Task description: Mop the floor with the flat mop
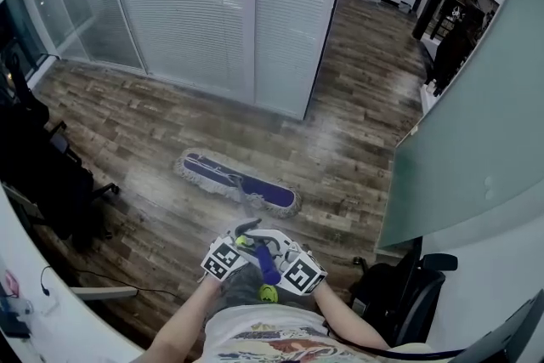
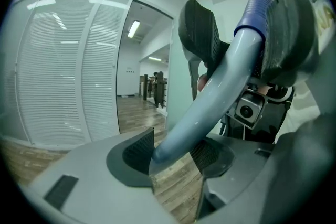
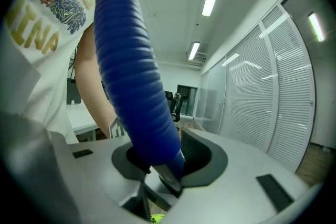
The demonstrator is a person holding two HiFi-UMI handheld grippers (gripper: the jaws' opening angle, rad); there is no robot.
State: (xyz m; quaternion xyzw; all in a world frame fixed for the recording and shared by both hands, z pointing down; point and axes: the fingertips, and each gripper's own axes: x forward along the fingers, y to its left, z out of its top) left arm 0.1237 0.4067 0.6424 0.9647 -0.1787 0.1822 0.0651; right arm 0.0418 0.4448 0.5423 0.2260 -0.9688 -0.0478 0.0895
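Nearest to us is the printed white shirt (image 1: 259,342) at six o'clock in the head view, with both forearms reaching out from it.

The brown plank floor (image 1: 136,123) fills most of that view. A wall of white blinds (image 1: 187,4) closes it off from ten to twelve o'clock. A frosted partition (image 1: 476,140) stands at three o'clock. A black office chair (image 1: 399,297) sits at four o'clock, just beside us. A second dark chair (image 1: 42,174) stands at nine o'clock, next to a white surface (image 1: 34,306).

The flat mop's head (image 1: 240,181) lies flat on the floor at twelve o'clock from the grippers, near them. Its purple pad with a pale fringe runs from ten o'clock to four o'clock.

The left gripper (image 2: 176,152) is clenched on the mop's pale pole (image 2: 220,92), which sits between its two dark pads and rises toward one o'clock in the left gripper view. The right gripper (image 3: 157,157) grasps the ribbed blue grip (image 3: 134,71), wedged between its pads and leaning toward eleven o'clock in the right gripper view.

In the head view the two grippers sit side by side on the handle. A small yellow-green cap (image 1: 269,294) shows at its near end, at six o'clock from them.
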